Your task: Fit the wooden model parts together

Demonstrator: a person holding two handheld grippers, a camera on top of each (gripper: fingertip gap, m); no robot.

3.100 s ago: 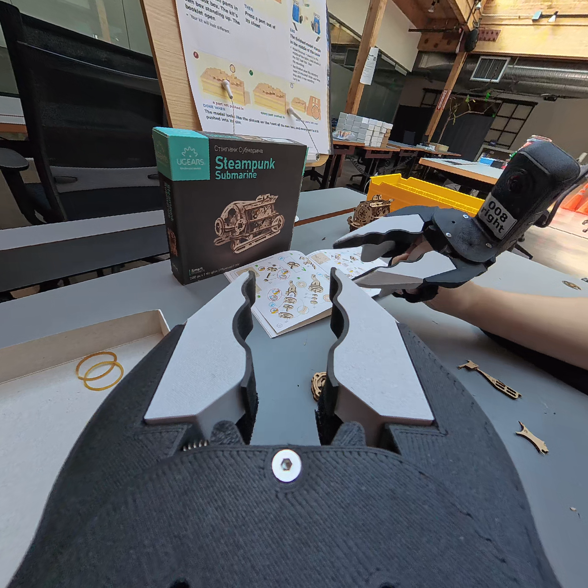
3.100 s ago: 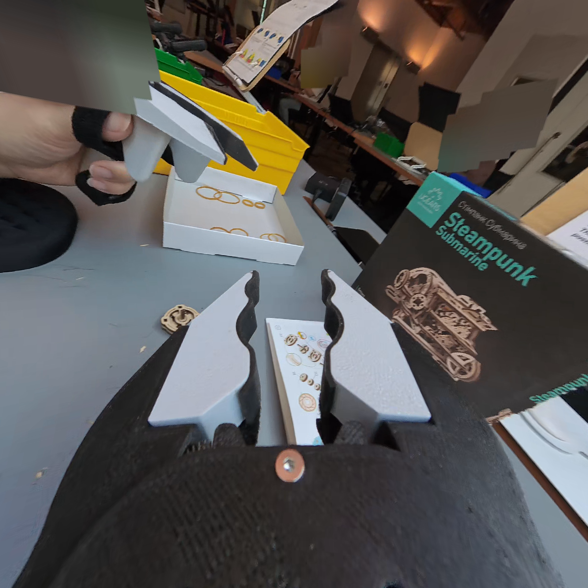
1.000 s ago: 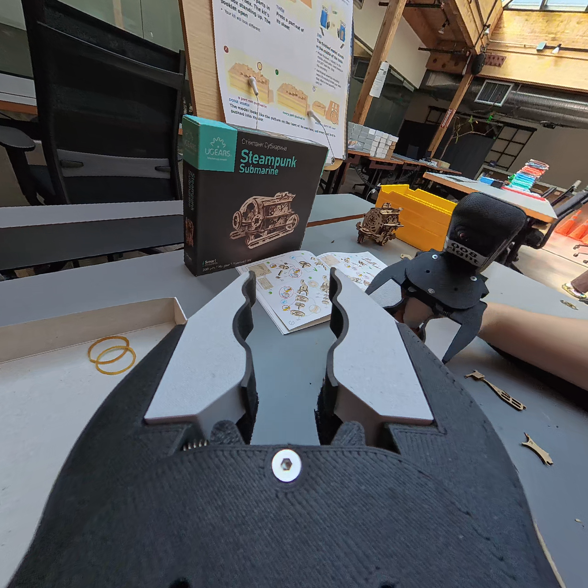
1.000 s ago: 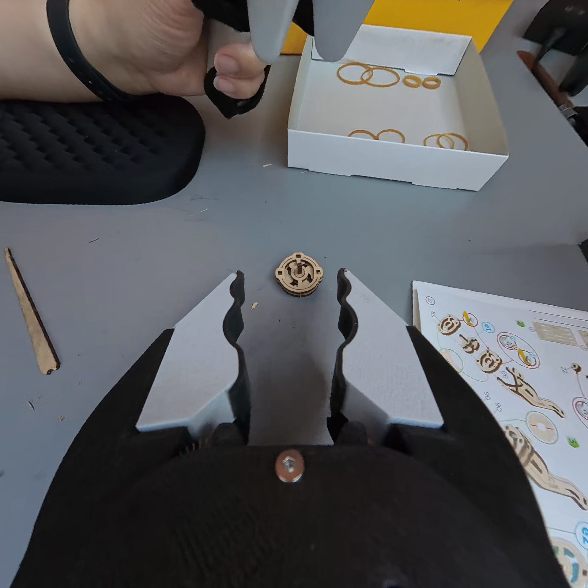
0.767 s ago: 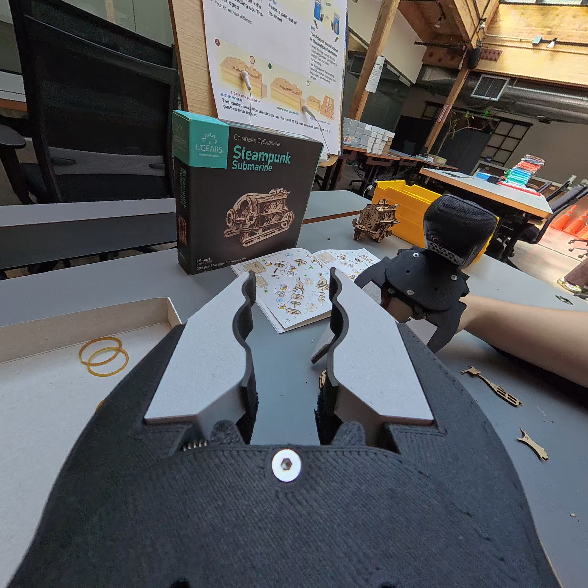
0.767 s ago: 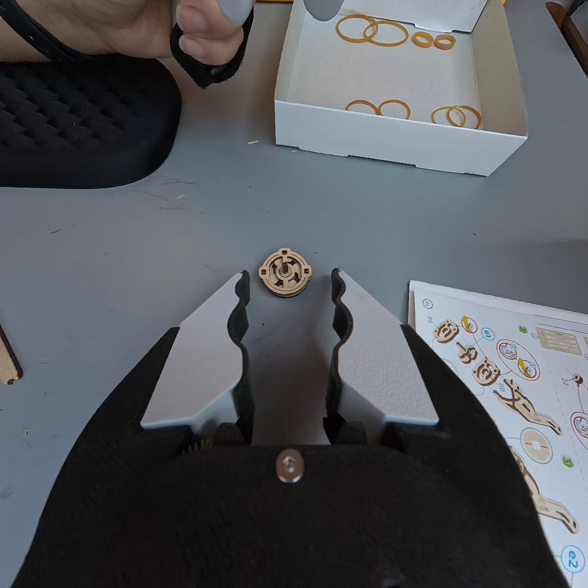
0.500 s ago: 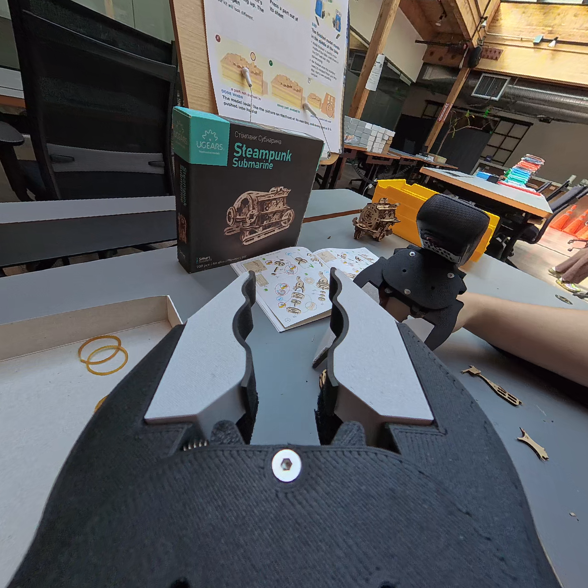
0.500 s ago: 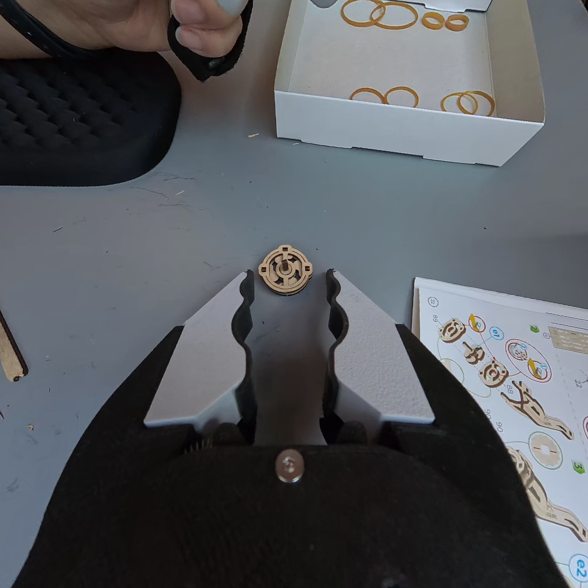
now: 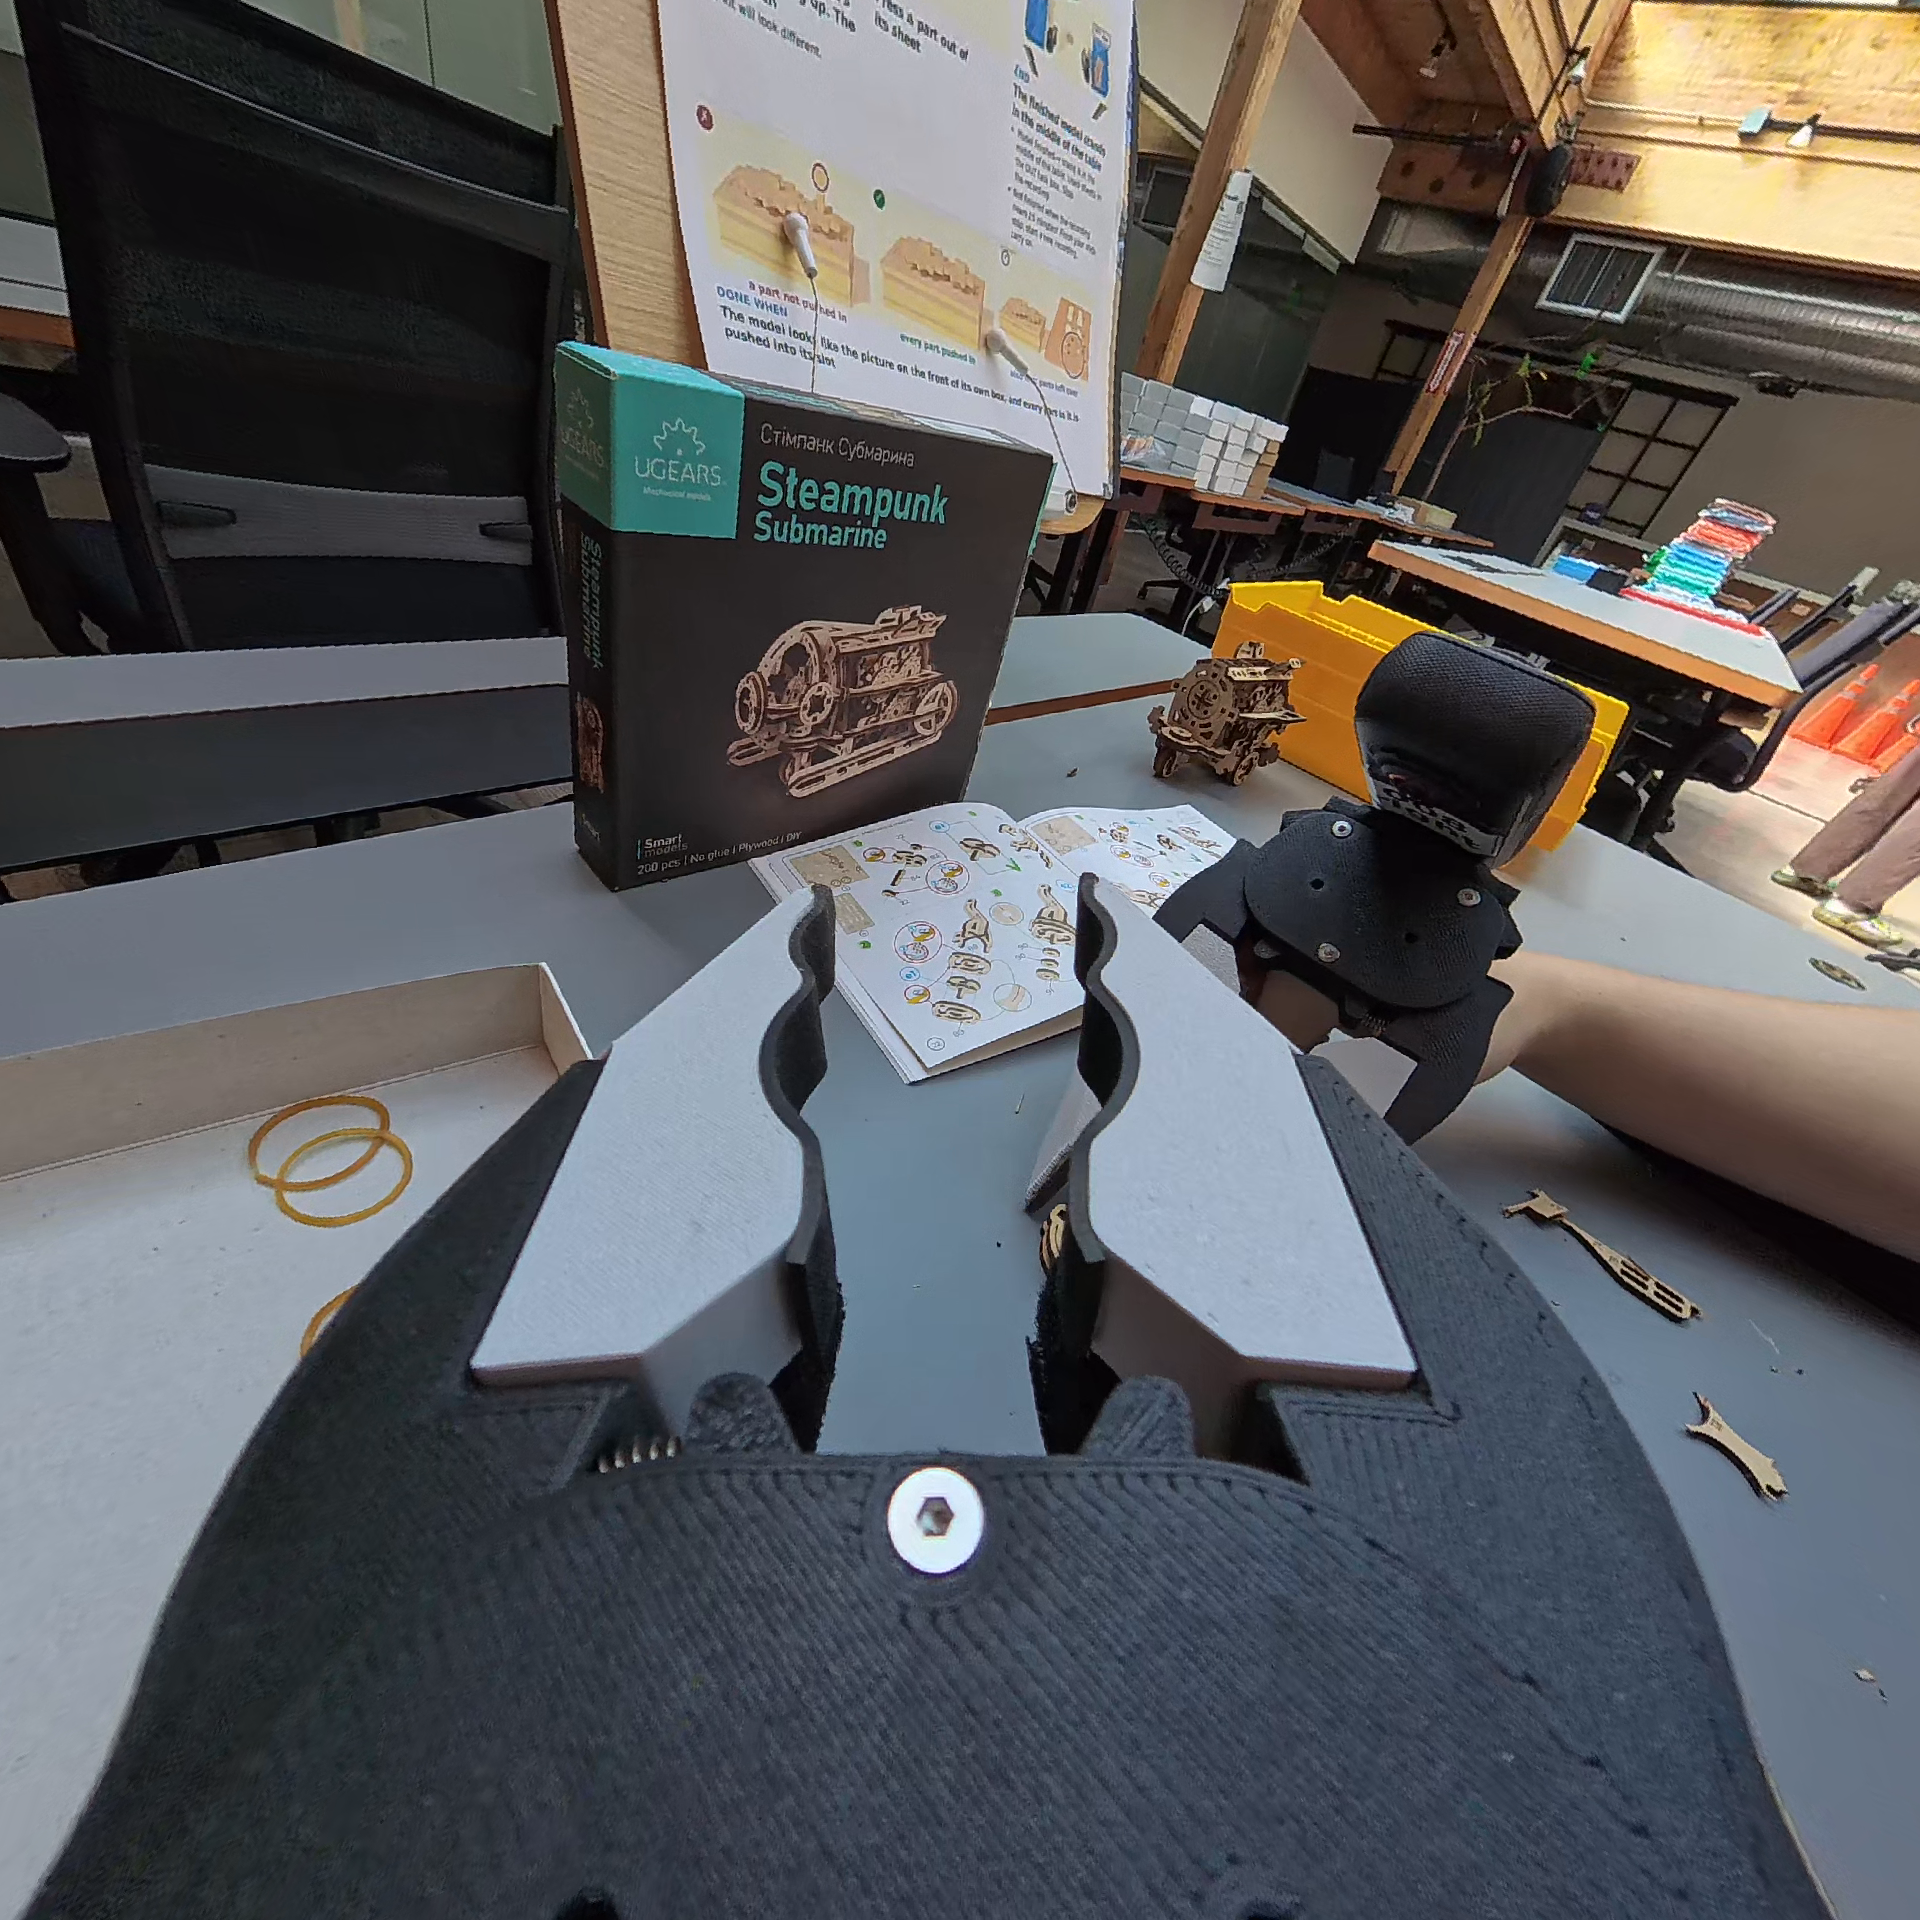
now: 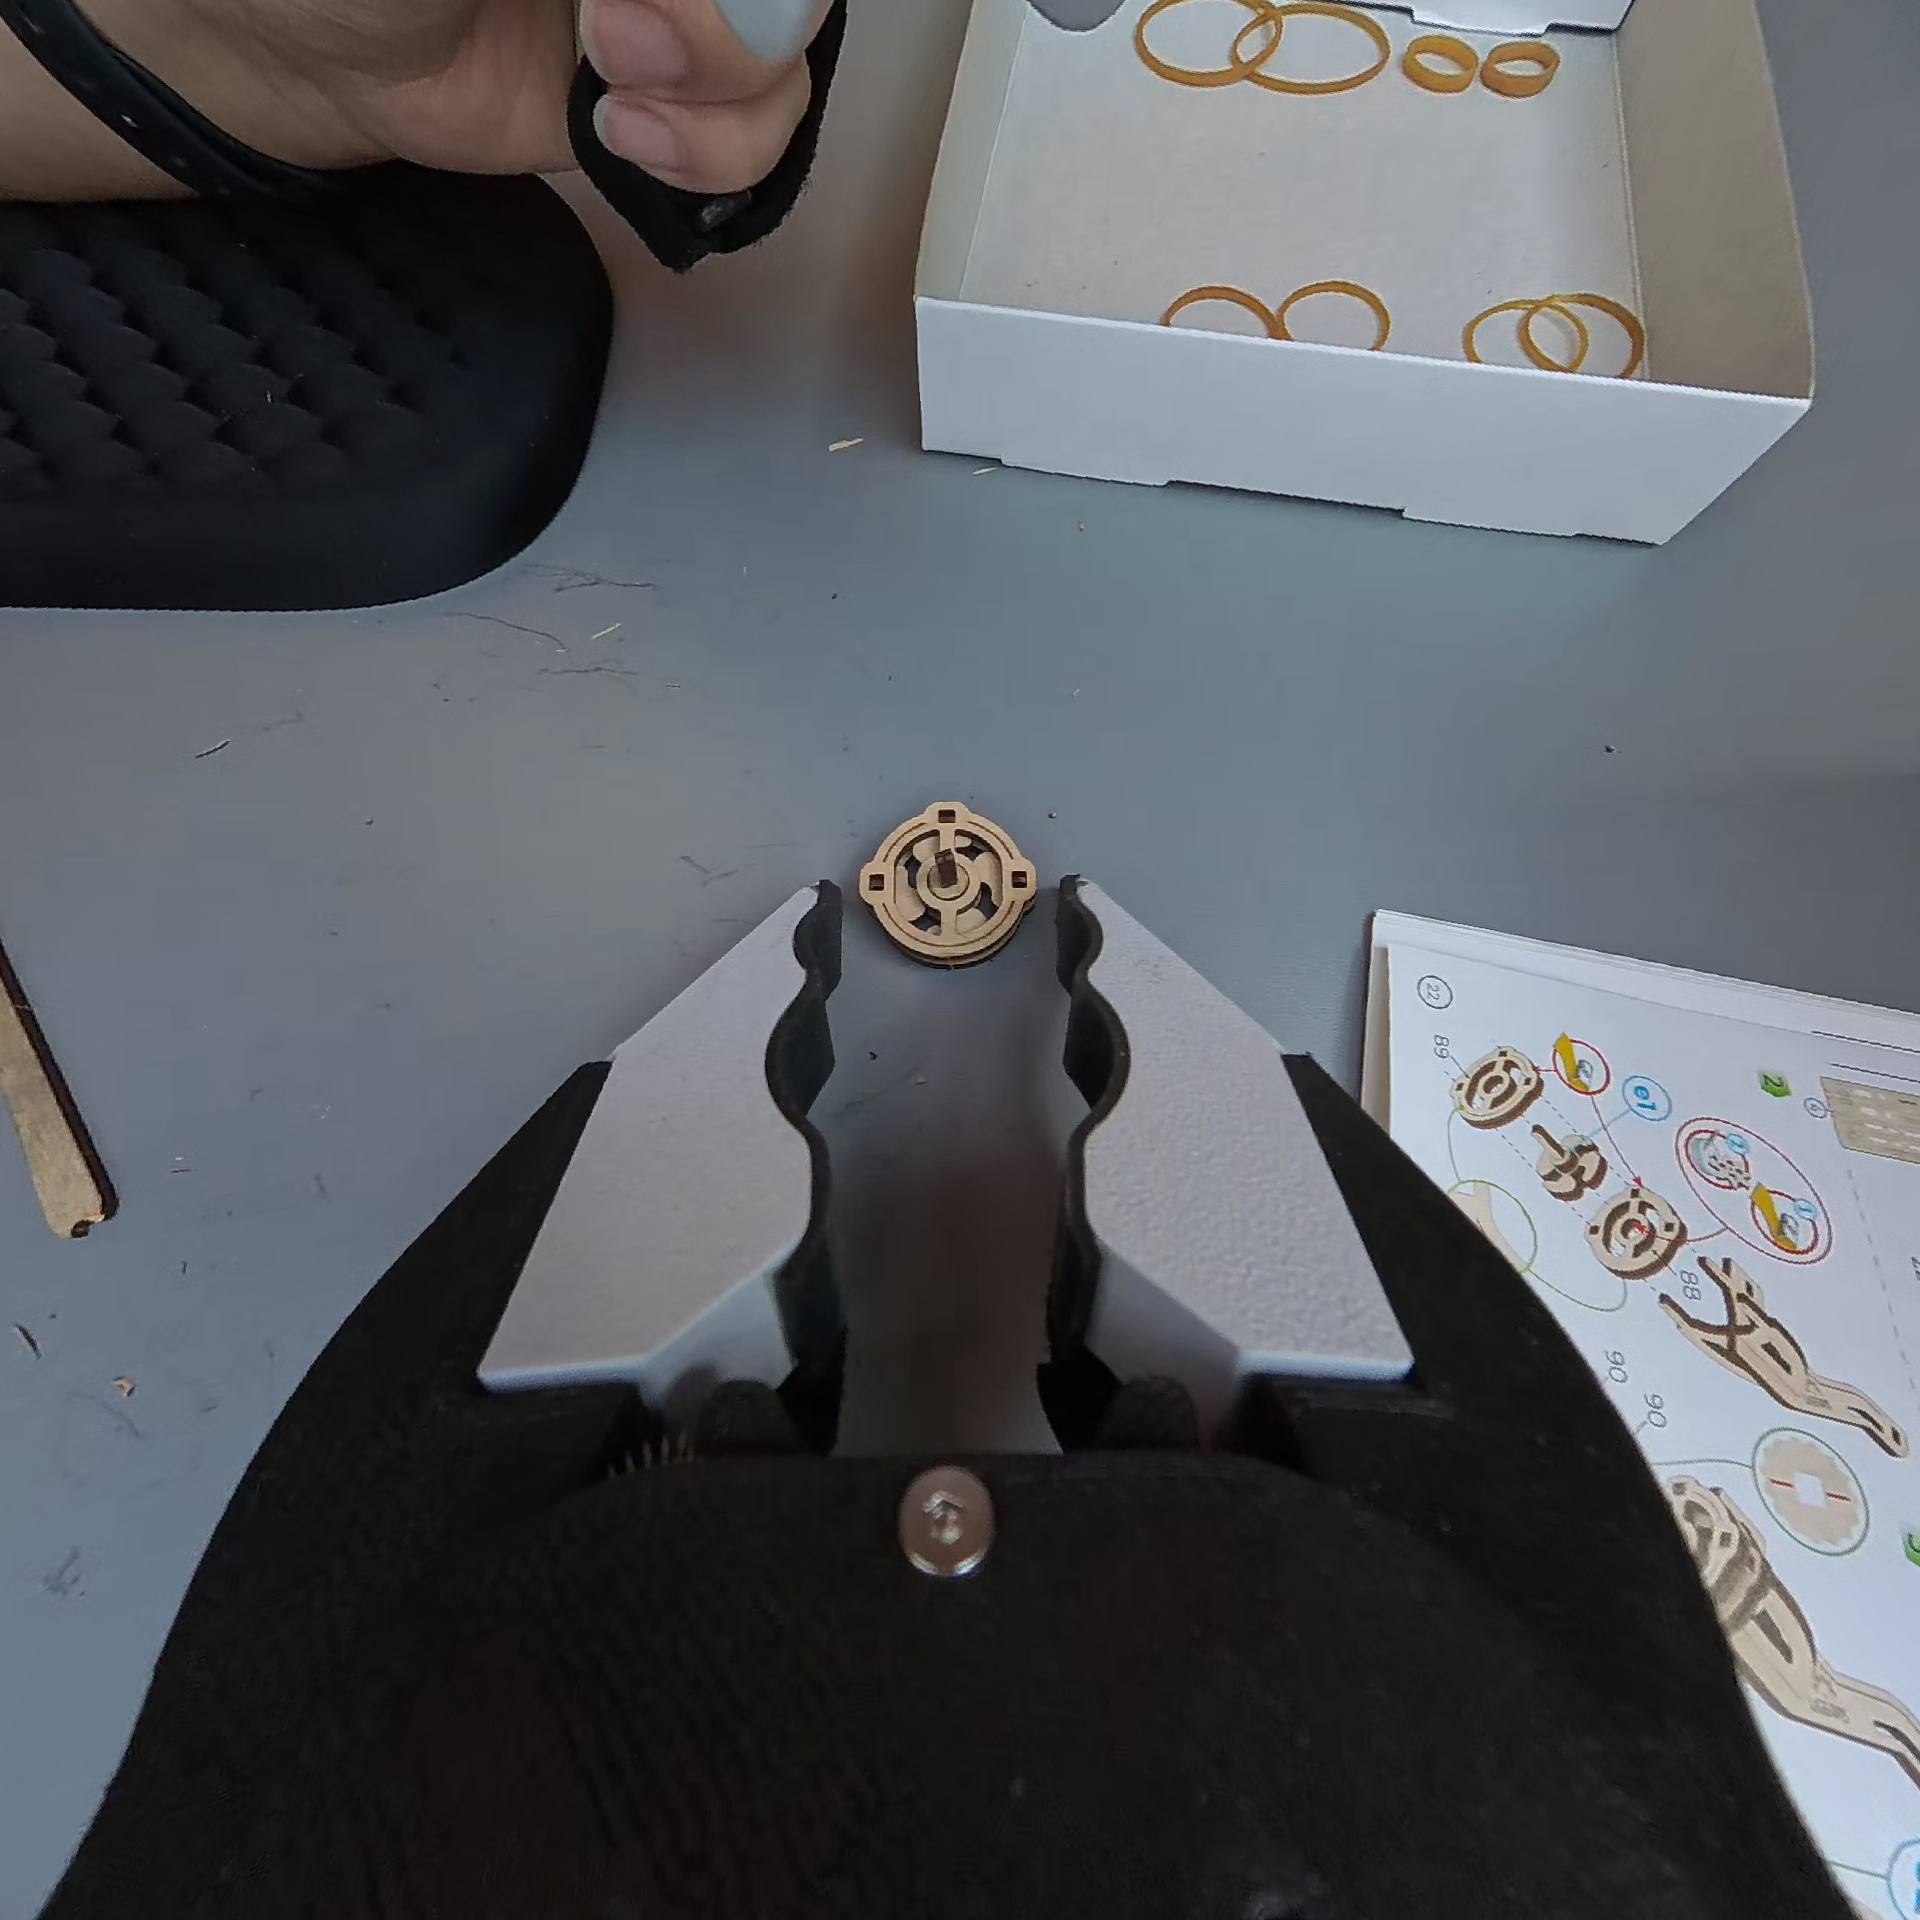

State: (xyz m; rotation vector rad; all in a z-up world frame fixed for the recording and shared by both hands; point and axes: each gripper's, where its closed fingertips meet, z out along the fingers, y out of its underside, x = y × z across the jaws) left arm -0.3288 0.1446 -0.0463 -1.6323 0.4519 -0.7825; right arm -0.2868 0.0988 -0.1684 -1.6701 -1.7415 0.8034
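— what's changing with your right gripper (image 10: 943, 899)?

— you're bringing it down over the grey table (image 10: 1039, 665) and tightening the approach. a second ago the small round wooden part (image 10: 948, 885) was lying clear ahead of your fingertips; now it's sitting right at the mouth of the gap, its near edge just between the two tips. your fingers are also narrowing a little, but they're not touching the wood yet: they're parted, with nothing held.

— so what is that meaning for the task?

— i'm judging that you're setting up the pick of this part before fitting it to another. you're lined up well; the closing is what's left.

— and your left gripper (image 9: 951, 914)?

— you're hovering it over the table near the white box (image 10: 1351, 436) of rubber bands (image 10: 1262, 47), fingers spread and empty. it's barely shifting over the last second.

— how is the part looking?

— it's lying flat on the table, between the black foam pad (image 10: 260, 416) and the open instruction booklet (image 10: 1662, 1195). it's a pale, laser-cut disc, seemingly two or three thin layers stacked, with four small square tabs around the rim, curved cut-outs inside, and a short peg standing up at the centre. i'm guessing it's thin and light, so it may skid if one tip is touching first.
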